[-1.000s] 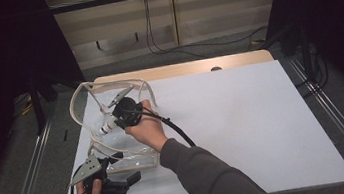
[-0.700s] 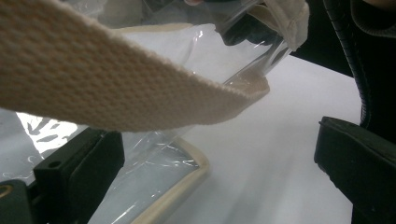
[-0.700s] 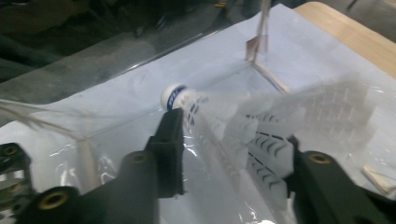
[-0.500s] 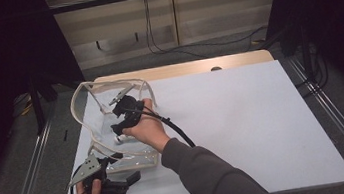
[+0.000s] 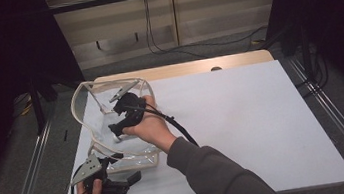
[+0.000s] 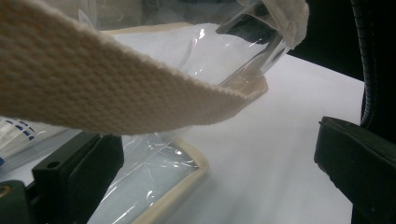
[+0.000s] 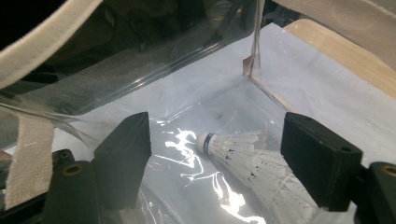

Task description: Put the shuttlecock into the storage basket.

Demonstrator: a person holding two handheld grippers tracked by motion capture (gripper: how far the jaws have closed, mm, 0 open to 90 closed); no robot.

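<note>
A clear plastic bag (image 5: 88, 95) trimmed with cream webbing stands open on the white table (image 5: 264, 125). My right gripper (image 5: 115, 130) reaches into it from the right. In the right gripper view its jaws (image 7: 217, 140) have just been opening and stand apart. A white shuttlecock (image 7: 254, 170) lies between them on the bag's bottom (image 7: 187, 93), and neither pad presses on it. My left gripper (image 5: 132, 177) sits at the bag's near corner. In the left gripper view it (image 6: 219, 158) is open, with the webbing strap (image 6: 93, 88) crossing above the jaws and the bag's corner (image 6: 187, 163) below.
A wooden board (image 5: 181, 69) edges the table's far side. Metal rails (image 5: 333, 111) run along both sides of the table, and dark floor and cables lie beyond it. The white surface spreads wide to the right of the bag.
Inside the bag the right gripper's jaws have spread apart, and the hand has barely shifted. The left hand and its gripper stay where they were.
</note>
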